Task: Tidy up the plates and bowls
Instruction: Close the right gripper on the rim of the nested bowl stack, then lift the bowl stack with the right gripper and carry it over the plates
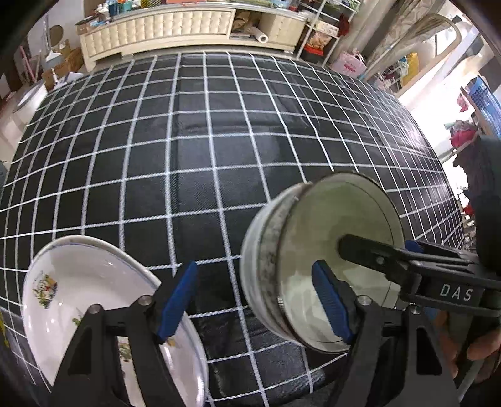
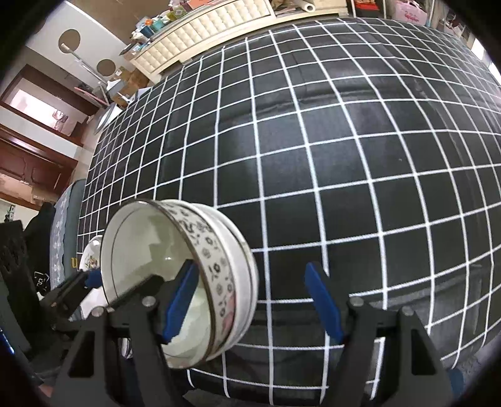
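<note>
A white bowl (image 1: 266, 266) with a dark flower band on its wall (image 2: 213, 250) is tipped on its side near the table's front edge, and seems nested in a second bowl. A black finger (image 1: 366, 252) of my right gripper reaches inside it. My right gripper (image 2: 252, 300) is open, the bowl's wall between its wide jaws. My left gripper (image 1: 255, 300) is also open, its left finger over a white flowered plate (image 1: 78, 281) and its right finger in front of the bowl's mouth. The plate (image 2: 90, 256) lies at the front left. I cannot tell what holds the bowl tilted.
A black tablecloth with a white grid (image 1: 219, 141) covers the whole table (image 2: 344, 156). Beyond its far edge stand a cream padded cabinet (image 1: 156, 28) and cluttered shelves (image 1: 322, 31). A person's hand (image 1: 482, 344) shows at the right. A grey patterned seat (image 2: 65, 219) sits left of the table.
</note>
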Demonstrator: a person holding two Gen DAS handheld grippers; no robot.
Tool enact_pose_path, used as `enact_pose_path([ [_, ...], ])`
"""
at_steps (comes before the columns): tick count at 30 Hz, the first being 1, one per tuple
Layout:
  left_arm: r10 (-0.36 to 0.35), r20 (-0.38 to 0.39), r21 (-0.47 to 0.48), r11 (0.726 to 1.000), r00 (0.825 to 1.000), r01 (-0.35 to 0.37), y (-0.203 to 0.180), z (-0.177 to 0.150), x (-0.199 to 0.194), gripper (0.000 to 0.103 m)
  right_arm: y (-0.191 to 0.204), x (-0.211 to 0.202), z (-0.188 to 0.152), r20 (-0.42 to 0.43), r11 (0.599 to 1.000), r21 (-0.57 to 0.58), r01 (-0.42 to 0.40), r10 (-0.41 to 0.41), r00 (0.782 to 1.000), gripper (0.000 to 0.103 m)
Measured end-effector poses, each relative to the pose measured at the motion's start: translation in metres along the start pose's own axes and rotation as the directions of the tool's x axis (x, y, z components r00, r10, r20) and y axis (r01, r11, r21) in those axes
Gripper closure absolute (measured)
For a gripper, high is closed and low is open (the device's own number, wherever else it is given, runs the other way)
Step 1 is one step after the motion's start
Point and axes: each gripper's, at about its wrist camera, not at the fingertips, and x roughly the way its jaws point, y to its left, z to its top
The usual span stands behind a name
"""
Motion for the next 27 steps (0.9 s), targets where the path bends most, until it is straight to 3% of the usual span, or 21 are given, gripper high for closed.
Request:
enact_pose_path([
  [5,0.0,-0.026,0.027,1.0,1.0,0.001,-0.006,-0.002,0.013,0.043,0.002,0.004,0.001,0.01,1.0,-0.007,0.016,-0.016,1.0,0.038],
  [9,-0.031,-0.027,0.02,0.999,0.999,0.031,-0.004,0.0,0.017,0.048,0.0,0.008,0.005,0.009,1.0,0.018,-0.021,0.021,1.0,0.041],
  [14,-0.047,-0.031,0.029,0.998,0.998,0.048,-0.011,0.001,0.021,0.047,-0.006,0.013,0.005,-0.008,0.995,0.045,-0.085,0.085,0.996,0.043],
  [16,-0.055,-0.025,0.021,0.998,0.998,0.056,-0.01,0.002,0.021,0.048,-0.005,0.01,0.002,0.009,0.996,0.028,-0.09,0.09,0.996,0.049],
  [27,-0.038,-0.004,-0.006,0.999,0.999,0.038,-0.017,-0.009,0.018,0.048,-0.002,0.011,0.0,-0.008,0.993,0.061,-0.098,0.099,0.995,0.049],
])
